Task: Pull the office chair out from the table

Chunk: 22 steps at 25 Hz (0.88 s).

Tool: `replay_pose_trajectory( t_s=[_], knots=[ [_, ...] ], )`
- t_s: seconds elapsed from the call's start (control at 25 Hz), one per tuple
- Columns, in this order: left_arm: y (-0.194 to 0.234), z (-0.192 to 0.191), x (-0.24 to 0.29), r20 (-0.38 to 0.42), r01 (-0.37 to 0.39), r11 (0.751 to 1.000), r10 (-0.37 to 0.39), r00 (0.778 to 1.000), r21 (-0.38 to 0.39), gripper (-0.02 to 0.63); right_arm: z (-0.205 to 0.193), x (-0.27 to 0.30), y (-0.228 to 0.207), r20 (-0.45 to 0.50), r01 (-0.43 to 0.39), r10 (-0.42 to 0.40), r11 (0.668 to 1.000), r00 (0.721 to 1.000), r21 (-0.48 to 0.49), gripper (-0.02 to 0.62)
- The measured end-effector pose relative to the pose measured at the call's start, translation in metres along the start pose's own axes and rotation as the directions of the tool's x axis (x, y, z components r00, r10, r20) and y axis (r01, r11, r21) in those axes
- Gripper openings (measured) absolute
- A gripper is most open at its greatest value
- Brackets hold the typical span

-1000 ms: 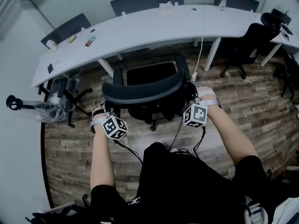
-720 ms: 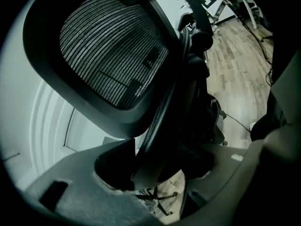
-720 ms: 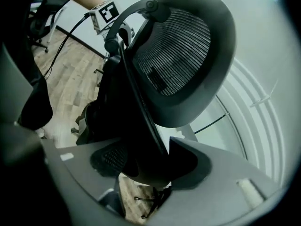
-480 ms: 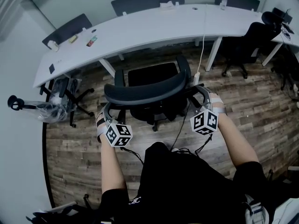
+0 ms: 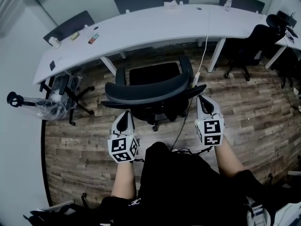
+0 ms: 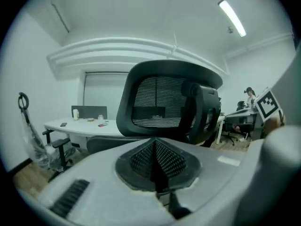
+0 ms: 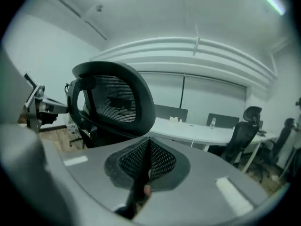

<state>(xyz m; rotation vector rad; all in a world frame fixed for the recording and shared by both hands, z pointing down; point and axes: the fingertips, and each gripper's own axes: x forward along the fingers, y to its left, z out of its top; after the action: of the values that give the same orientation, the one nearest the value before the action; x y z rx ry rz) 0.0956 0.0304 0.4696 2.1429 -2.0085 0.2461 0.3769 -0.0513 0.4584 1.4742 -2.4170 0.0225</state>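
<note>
The black mesh office chair point(image 5: 150, 92) stands on the wood floor, its seat out from under the curved white table point(image 5: 155, 25) and its backrest toward me. My left gripper point(image 5: 124, 114) hovers just behind the backrest's left end, apart from it. Its jaws are shut, pad against pad, with nothing between them. My right gripper point(image 5: 203, 98) is close behind the backrest's right end, likewise shut and empty. In the left gripper view the chair point(image 6: 160, 102) rises beyond the left gripper point(image 6: 154, 144). In the right gripper view the chair point(image 7: 113, 102) stands left of the right gripper point(image 7: 148, 147).
Another black office chair point(image 5: 249, 41) stands at the table's right end, and a chair base with a plastic-wrapped item point(image 5: 42, 109) at the left. A white cable point(image 5: 204, 41) hangs from the table to the floor. Dark chairs stand behind the table. Small items lie on its left part.
Both grippers came off the sides of the chair's backrest, drew back toward me, rolled upright and went from open to shut. The chair has stayed about where it was.
</note>
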Motion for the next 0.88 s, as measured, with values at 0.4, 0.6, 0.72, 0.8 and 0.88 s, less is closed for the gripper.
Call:
replay_pose_trajectory(
  t_s=[0.4,0.6,0.72,0.8,0.88],
  knots=[
    [-0.022,0.021,-0.003,0.027,0.009,1.000,-0.008,1.000,-0.012,0.011,0.002,-0.008,0.002,0.035,-0.001,-0.001,0.998,0.999,0.064,0.006],
    [-0.024,0.017,0.001,0.006,0.010,1.000,-0.010,1.000,-0.004,0.009,-0.002,-0.004,0.007,0.025,-0.029,0.027,0.997,0.999,0.072,0.005],
    [-0.023,0.019,0.002,0.015,-0.002,1.000,0.002,1.000,0.001,0.009,-0.003,-0.002,0.011,0.025,-0.049,0.047,0.996,0.999,0.069,0.005],
    [-0.022,0.020,0.001,0.021,-0.012,1.000,0.012,1.000,0.002,0.009,-0.002,-0.001,0.014,0.026,-0.057,0.056,0.996,0.998,0.065,0.005],
    [-0.021,0.021,0.002,0.017,-0.016,1.000,0.016,1.000,0.002,0.009,-0.002,-0.001,0.015,0.028,-0.061,0.059,0.996,0.998,0.065,0.006]
  ],
)
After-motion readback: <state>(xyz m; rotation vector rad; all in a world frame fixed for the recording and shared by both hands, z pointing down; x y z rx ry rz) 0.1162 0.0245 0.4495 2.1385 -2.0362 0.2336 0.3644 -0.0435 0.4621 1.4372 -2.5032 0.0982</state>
